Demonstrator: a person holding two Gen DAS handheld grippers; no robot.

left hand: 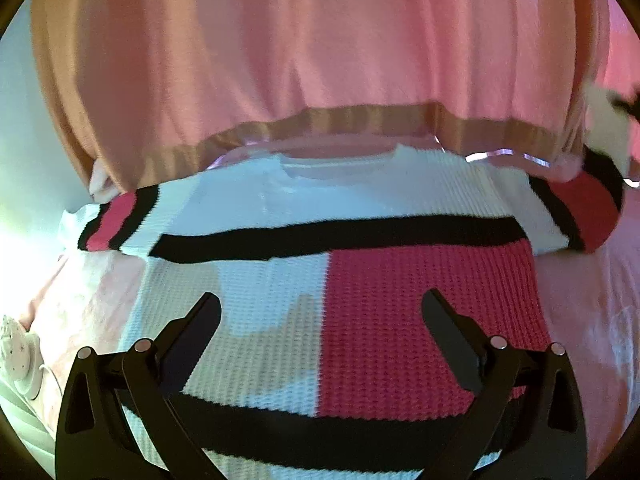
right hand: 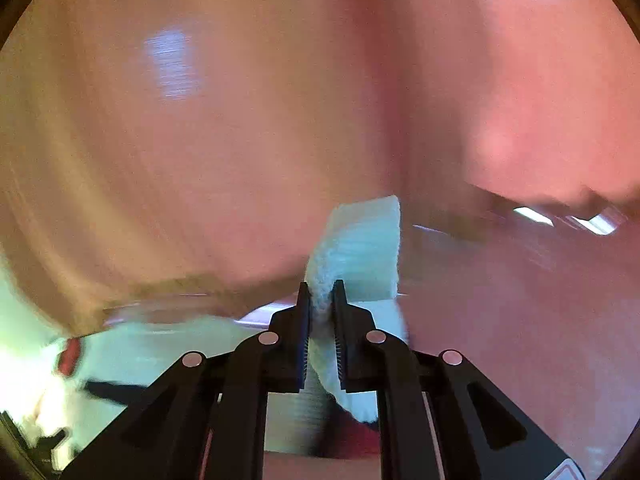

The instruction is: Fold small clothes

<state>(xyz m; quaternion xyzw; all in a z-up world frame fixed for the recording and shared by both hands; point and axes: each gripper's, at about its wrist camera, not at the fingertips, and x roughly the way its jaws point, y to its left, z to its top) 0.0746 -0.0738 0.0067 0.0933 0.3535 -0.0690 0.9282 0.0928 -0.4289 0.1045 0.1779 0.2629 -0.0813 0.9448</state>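
Note:
A small knit sweater (left hand: 280, 320), white and pink-red with black stripes, lies flat on a pink sheet. Its left sleeve (left hand: 116, 220) lies out to the side; its right sleeve (left hand: 580, 208) is lifted at the far right. My left gripper (left hand: 320, 312) hovers open and empty over the sweater's lower body. My right gripper (right hand: 320, 292) is shut on a white knit edge of the sweater (right hand: 360, 240) and holds it up. The right wrist view is blurred by motion.
A person in a pink top with a tan hem (left hand: 320, 60) stands just behind the sweater. The pink sheet (left hand: 592, 300) shows bare right of the sweater. A small white object with a cord (left hand: 20, 356) lies at the left edge.

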